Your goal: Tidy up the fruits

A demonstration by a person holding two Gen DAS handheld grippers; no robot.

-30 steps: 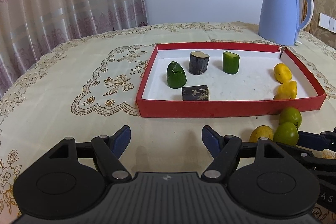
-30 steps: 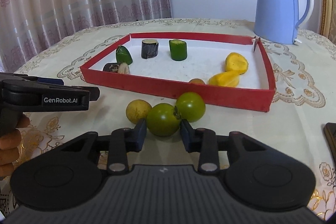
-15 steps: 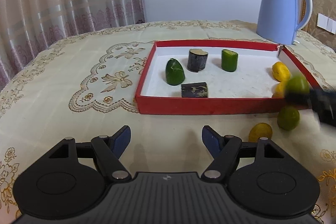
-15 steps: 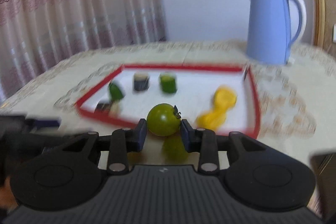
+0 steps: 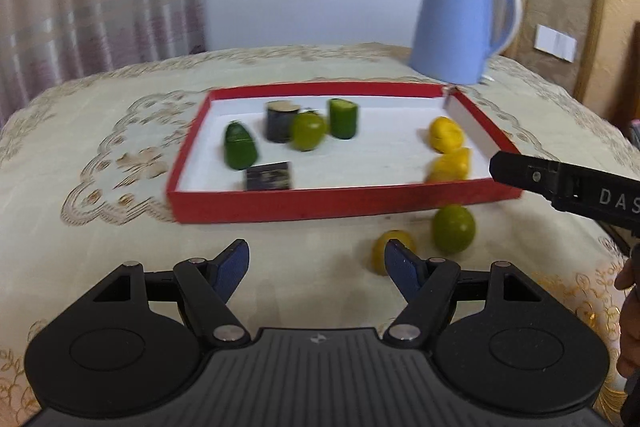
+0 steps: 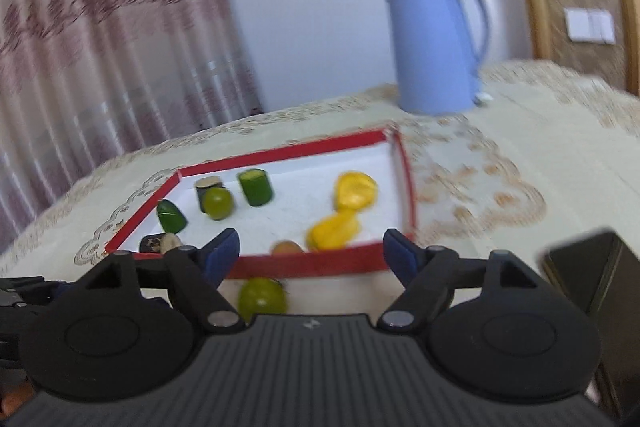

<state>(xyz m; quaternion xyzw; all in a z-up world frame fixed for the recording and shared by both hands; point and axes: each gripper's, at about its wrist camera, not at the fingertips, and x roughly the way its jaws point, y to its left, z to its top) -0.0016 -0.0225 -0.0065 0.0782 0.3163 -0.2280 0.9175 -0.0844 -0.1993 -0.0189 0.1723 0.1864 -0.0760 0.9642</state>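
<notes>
Since the earlier frame, the green tomato (image 5: 307, 131) has left the right gripper (image 6: 311, 253) and sits in the red tray (image 5: 320, 205), touching the dark cylinder (image 5: 282, 121); both grippers are now wide open and hold nothing (left gripper (image 5: 317, 263) low over the cloth). A second green fruit (image 5: 454, 229) and a yellow fruit (image 5: 386, 247) remain outside, just beside the front wall. Risk, as a judgement: the round tomato may roll into neighbouring pieces, and a fast approach could knock the outside fruits away.

Blue kettle (image 5: 460, 27) upright at desk's (image 5: 100, 227) far side. Pink curtain (image 6: 100, 47) behind left. Dark phone (image 6: 592, 267) lies at desk's right edge.
</notes>
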